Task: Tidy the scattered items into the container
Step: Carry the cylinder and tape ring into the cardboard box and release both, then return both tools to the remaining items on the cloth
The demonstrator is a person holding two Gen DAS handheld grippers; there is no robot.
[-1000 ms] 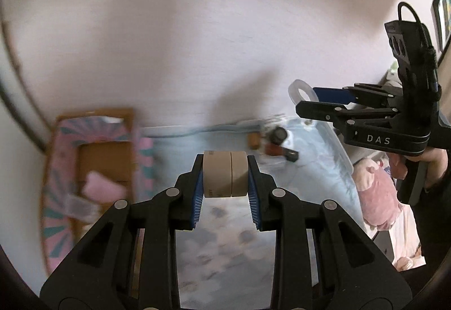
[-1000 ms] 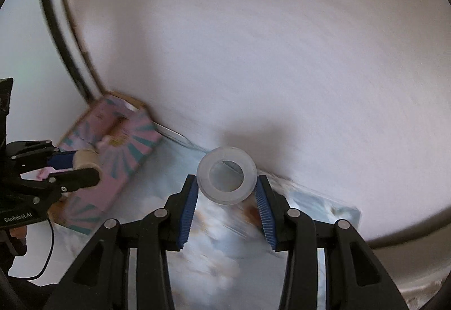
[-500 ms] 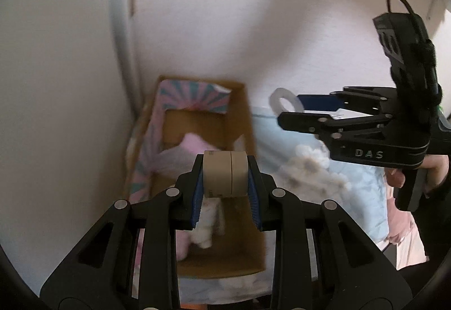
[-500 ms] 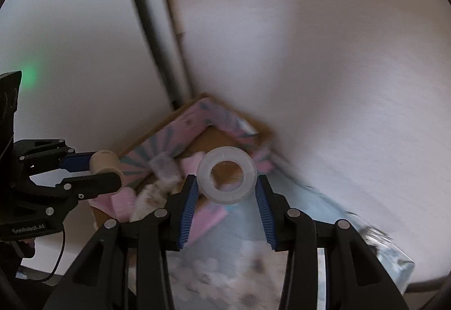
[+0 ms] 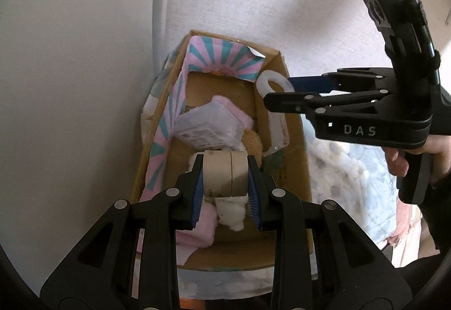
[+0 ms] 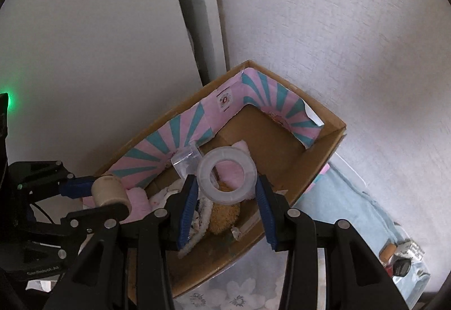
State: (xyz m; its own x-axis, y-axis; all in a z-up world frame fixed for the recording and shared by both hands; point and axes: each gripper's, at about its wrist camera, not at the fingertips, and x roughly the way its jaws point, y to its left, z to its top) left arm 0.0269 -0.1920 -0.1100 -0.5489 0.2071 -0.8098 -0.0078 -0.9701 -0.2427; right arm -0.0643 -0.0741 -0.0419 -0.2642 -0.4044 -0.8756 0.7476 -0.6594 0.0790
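Observation:
My left gripper is shut on a beige tape roll and hangs over the cardboard box, above its near half. My right gripper is shut on a translucent white tape ring, also over the box. From the left wrist view the right gripper with the ring hovers at the box's far right corner. The right wrist view has the left gripper and its beige roll at the box's left edge. Inside lie a clear plastic case, pink cloth and plush toys.
The box sits in a corner against white walls, on a light blue floral blanket. A person's hand holds the right gripper's handle. Several small items lie on the blanket at the far right of the right wrist view.
Both grippers have swung from the blanket to above the box and dropped lower, each still holding its roll. The box now fills the middle of both views.

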